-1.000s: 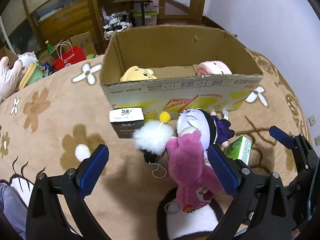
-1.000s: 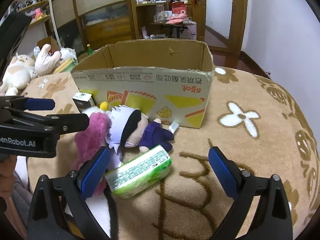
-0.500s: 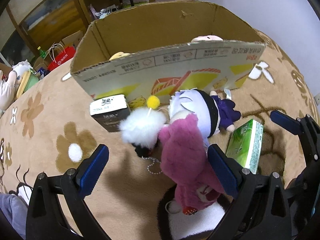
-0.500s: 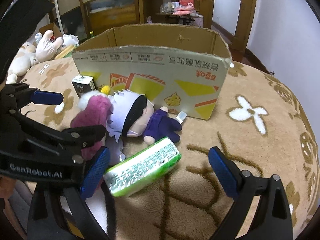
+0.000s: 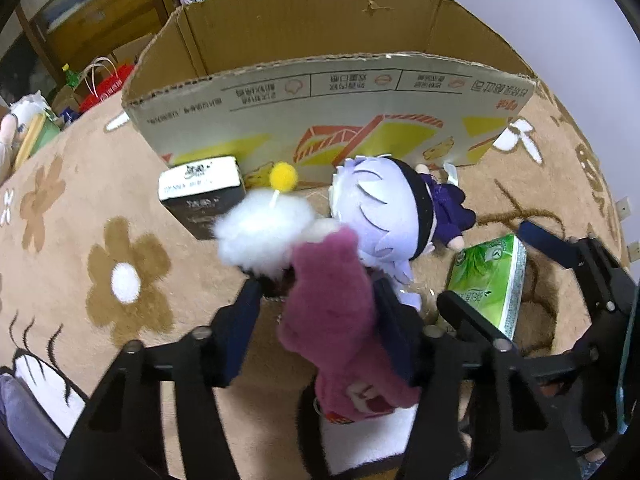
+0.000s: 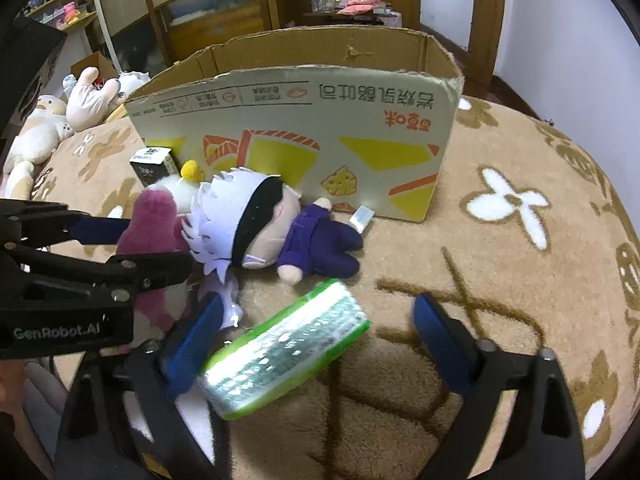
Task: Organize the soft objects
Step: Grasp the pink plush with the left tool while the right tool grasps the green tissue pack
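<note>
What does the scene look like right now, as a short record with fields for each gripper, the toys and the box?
left gripper: shut on pink plush
right gripper: open, astride green tissue pack
white-haired doll: lying on blanket, in front of cardboard box
white pompom toy: beside pink plush
black carton: against box front

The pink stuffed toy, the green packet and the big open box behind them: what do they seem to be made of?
The pink stuffed toy, squeezed in the left hand-held gripper, looks like fuzzy plush fabric with a matte nap. The green packet between the right hand-held gripper's open fingers seems to be glossy plastic film, judging by its glare. The big open box looks like printed corrugated cardboard with ragged brown edges.
</note>
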`<action>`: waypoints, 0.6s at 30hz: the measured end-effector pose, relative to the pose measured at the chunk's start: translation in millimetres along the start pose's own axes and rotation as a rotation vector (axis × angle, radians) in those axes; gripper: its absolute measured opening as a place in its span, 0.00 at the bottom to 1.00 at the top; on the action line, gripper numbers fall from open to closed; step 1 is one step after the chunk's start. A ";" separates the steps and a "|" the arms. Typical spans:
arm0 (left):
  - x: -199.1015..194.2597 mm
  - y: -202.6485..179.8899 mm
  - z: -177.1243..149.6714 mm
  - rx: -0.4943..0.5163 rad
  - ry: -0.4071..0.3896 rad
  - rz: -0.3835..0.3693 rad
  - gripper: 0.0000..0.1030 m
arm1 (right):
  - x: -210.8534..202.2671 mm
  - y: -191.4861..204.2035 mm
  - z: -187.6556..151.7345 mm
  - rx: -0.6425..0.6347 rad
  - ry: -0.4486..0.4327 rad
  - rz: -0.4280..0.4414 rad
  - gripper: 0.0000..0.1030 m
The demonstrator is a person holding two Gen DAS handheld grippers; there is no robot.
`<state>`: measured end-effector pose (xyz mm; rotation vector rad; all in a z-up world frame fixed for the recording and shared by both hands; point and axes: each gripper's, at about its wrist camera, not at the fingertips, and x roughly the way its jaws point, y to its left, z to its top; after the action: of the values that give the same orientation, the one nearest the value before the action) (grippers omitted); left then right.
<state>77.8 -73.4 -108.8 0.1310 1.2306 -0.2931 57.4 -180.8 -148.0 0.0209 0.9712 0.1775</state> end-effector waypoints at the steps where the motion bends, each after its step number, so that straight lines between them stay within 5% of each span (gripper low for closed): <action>1: -0.1 0.4 0.0 -0.004 0.002 -0.012 0.46 | 1.2 0.5 -0.1 0.001 0.010 0.007 0.83; 5: -0.4 -1.4 -1.5 -0.001 0.004 -0.027 0.40 | 9.2 1.8 -3.4 -0.002 0.067 0.010 0.64; 18: 0.1 1.4 -2.2 -0.030 0.006 -0.045 0.40 | 2.0 -1.4 -3.2 0.013 0.050 0.017 0.51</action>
<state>76.3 -71.6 -109.7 0.0785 1.2443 -0.3141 56.0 -182.1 -151.6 0.0367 1.0221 0.1882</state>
